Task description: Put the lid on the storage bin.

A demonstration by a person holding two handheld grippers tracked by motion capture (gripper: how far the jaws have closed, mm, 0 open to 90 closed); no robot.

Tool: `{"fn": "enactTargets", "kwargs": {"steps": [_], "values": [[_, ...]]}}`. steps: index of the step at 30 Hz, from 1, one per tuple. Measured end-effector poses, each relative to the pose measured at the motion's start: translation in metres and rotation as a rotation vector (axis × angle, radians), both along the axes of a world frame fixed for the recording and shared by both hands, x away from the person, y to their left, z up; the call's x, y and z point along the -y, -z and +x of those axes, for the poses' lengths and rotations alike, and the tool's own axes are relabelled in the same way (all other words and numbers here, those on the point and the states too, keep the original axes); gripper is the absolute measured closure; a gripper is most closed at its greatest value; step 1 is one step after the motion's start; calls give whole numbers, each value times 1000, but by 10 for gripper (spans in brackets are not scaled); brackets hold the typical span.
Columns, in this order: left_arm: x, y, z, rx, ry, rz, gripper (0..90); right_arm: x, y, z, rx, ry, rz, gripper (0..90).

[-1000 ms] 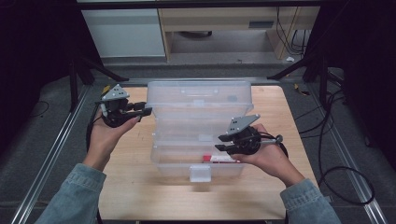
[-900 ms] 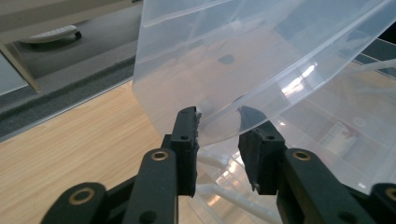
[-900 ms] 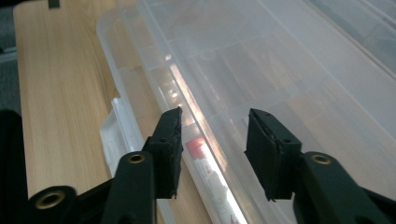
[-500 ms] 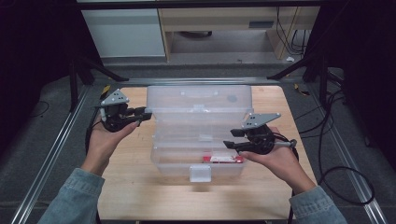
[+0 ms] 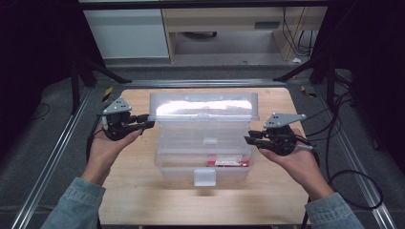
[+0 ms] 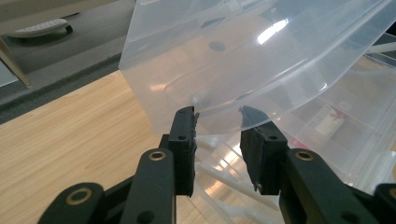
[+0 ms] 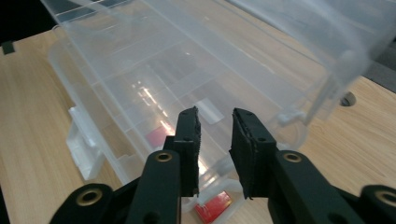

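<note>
The raised lid (image 5: 204, 106) is pinched by the left gripper (image 6: 217, 115); the right gripper (image 7: 215, 116), jaws narrowed and empty, gives no support, so the lid could be dropped shut.

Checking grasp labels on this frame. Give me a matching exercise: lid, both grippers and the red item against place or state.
Things:
1. lid
2. left gripper
3. right gripper
4. red item

Places or states:
A. beside the right side of the box, gripping nothing
B. raised, standing at the back of the box
C. lying in the box's front compartment
D. clamped on the lid's left corner

Pairs: 1-B, 2-D, 3-A, 4-C.

The right gripper has just been closing, with nothing in it.
</note>
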State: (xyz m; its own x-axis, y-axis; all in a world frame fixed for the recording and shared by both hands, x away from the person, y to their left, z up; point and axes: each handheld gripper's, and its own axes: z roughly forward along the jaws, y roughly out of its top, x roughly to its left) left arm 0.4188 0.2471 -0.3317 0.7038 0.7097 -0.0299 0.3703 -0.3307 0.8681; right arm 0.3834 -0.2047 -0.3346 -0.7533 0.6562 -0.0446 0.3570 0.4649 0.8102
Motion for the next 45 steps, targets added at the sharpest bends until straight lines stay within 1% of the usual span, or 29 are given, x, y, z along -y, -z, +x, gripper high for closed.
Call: {"fn": "enactTargets", "kwargs": {"steps": [3, 6, 9, 15, 19, 24, 33, 34, 36, 39, 42, 45], "values": [[-1, 3, -2, -3, 1, -12, 648, 5, -1, 1, 4, 27, 7, 758], [-1, 5, -3, -6, 5, -9, 643, 9, -3, 1, 9, 44, 13, 790], [-1, 7, -5, -12, 9, -9, 637, 12, -5, 1, 13, 57, 29, 799], [-2, 11, -9, -16, 19, 3, 630, 17, -5, 1, 23, 82, 36, 828], [-4, 16, -12, -28, 25, -11, 640, 19, -2, 0, 17, 93, 48, 845], [-5, 21, -14, -34, 29, -17, 644, 19, 2, -2, 7, 92, 47, 841], [-5, 27, -17, -40, 29, -11, 657, 21, 8, -7, 1, 90, 25, 803], [-5, 27, -16, -29, 31, -10, 658, 22, 9, -8, -1, 91, 16, 793], [-6, 29, -17, -28, 34, -13, 658, 23, 11, -10, 0, 95, -1, 771], [-6, 31, -17, -30, 36, -13, 665, 26, 15, -14, 2, 104, -24, 758], [-7, 33, -18, -31, 40, -21, 671, 32, 17, -17, 4, 118, -31, 750], [-7, 36, -20, -35, 39, -33, 672, 38, 20, -20, 23, 141, -47, 741]]}}
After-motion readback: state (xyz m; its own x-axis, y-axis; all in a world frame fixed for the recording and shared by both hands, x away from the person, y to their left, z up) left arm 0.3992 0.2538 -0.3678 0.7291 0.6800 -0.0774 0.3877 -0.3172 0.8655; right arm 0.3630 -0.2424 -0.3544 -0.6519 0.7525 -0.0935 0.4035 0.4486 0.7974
